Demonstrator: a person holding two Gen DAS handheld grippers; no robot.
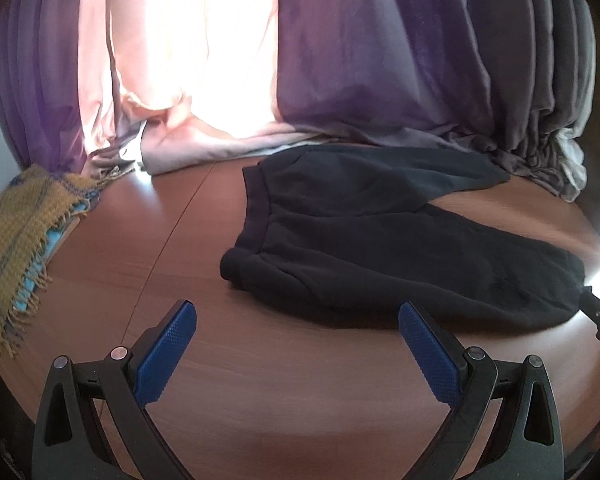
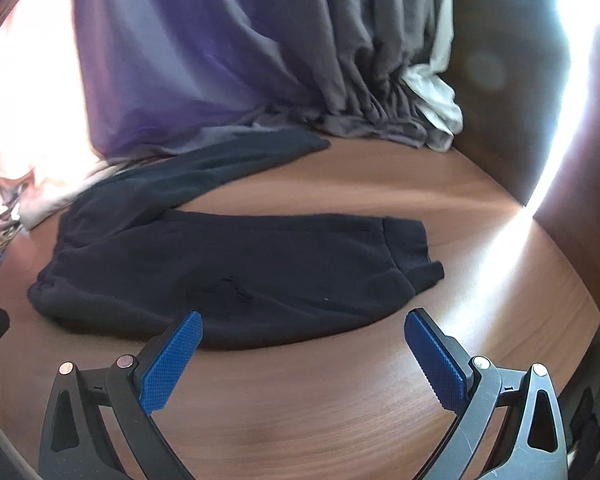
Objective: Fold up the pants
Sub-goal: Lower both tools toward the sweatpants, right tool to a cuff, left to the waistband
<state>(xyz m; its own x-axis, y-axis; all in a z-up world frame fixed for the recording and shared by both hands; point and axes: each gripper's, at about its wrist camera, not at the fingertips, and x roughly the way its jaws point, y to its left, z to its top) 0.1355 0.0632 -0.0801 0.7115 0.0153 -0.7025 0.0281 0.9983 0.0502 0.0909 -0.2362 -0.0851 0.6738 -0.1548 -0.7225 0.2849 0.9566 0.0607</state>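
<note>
You've got a brown wood-grain table (image 1: 284,392) with dark pants (image 1: 380,248) spread flat on it, a yellow plaid blanket (image 1: 16,240) on its left edge, curtain hems (image 1: 220,144) bunched along the back.

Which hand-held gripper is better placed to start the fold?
Right, probably: the right hand-held gripper, open, sits at the pants' near edge with the cuff just ahead; the left hand-held gripper faces bare table.

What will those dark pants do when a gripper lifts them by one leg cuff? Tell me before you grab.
The dark pants lie soft and creased on the wooden table, so they will probably droop limply. The fabric looks thick and fleecy, likely heavy enough to drag behind. The legs are splayed apart, so the far one may trail. Both grippers are open, holding nothing.
</note>
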